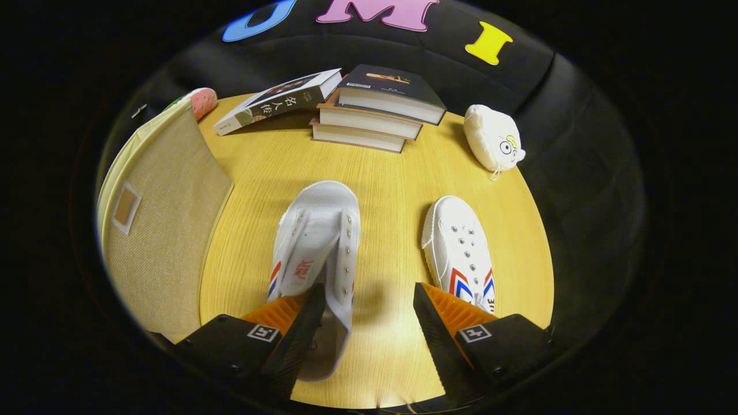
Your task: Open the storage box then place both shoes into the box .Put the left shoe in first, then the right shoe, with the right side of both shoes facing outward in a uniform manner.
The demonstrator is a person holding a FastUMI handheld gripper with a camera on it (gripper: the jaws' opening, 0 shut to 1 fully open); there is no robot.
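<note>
Two white shoes [317,242], four books [369,109]; the gripper's [369,314] fingers [302,328] stand apart by one shoe.

Two white shoes sit on the pale yellow wood-grain table [398,190] — the left shoe [317,242] and the right shoe [458,253] both carry red-and-blue stripes on the side. Left of the table's middle lies a beige woven box [161,230]; behind it, a pink sponge [203,101]. Far right — a cream plush [493,138] with cartoon eyes.
</note>
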